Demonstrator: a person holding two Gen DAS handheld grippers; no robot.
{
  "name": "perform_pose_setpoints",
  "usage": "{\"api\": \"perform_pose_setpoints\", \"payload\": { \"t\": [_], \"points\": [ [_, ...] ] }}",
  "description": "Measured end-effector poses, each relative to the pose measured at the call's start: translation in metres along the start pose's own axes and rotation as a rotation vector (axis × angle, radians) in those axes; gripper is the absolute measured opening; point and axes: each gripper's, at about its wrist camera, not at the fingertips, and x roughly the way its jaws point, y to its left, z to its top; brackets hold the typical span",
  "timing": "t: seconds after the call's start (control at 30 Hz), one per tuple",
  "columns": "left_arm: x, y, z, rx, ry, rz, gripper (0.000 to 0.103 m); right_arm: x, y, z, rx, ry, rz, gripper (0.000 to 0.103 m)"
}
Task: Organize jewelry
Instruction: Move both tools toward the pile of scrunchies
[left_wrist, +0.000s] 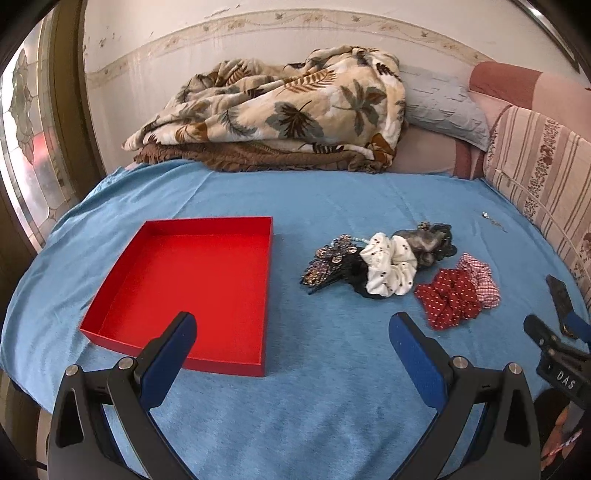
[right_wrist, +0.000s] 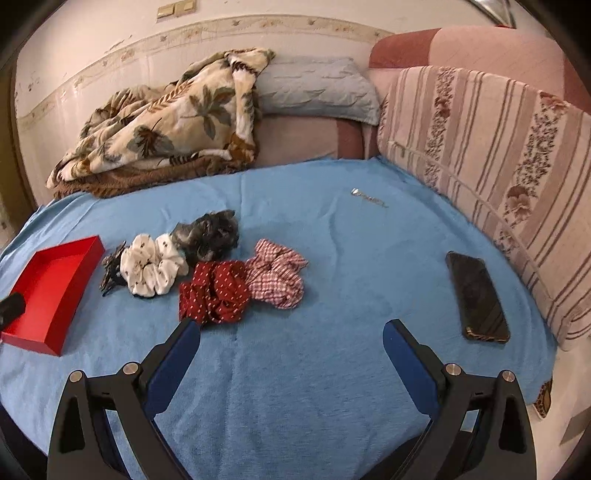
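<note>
Both of your grippers hung low over the near edge of the bed, left gripper (left_wrist: 291, 332) and right gripper (right_wrist: 291, 332) alike with jaws spread wide and nothing between them. You had the red tray (left_wrist: 129, 245) lying bare toward the bed's left side, its near wall just ahead of your left jaws. Every piece to be sorted sat outside it, heaped mid-bed to the tray's right: a beaded hair clip (left_wrist: 330, 260) touching the white scrunchie (right_wrist: 149, 271), a dark grey scrunchie (right_wrist: 208, 232) behind that, and the red dotted scrunchie (right_wrist: 214, 291) pressed against the checked scrunchie (right_wrist: 275, 273). A small silver piece (right_wrist: 367, 197), possibly a chain, lay well apart toward the far right of the bed; it was too small to tell. Your phone (right_wrist: 476, 297) rested near the right edge beside the striped cushion (right_wrist: 498, 155).

Because the pieces overlapped, closing on one scrunchie could have dragged its neighbour or snagged the clip's teeth in fabric. The soft blue bedcover (left_wrist: 314, 406) could also have bunched into your jaws on a low pinch.
</note>
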Motion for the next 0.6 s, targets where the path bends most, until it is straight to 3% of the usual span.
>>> {"api": "perform_pose_setpoints", "payload": {
  "t": [0.6],
  "points": [
    [0.029,-0.012,-0.003,0.043,0.073,0.018,0.103,0.042,0.001,-0.003,-0.043,0.103,-0.062,0.099]
  ]
}}
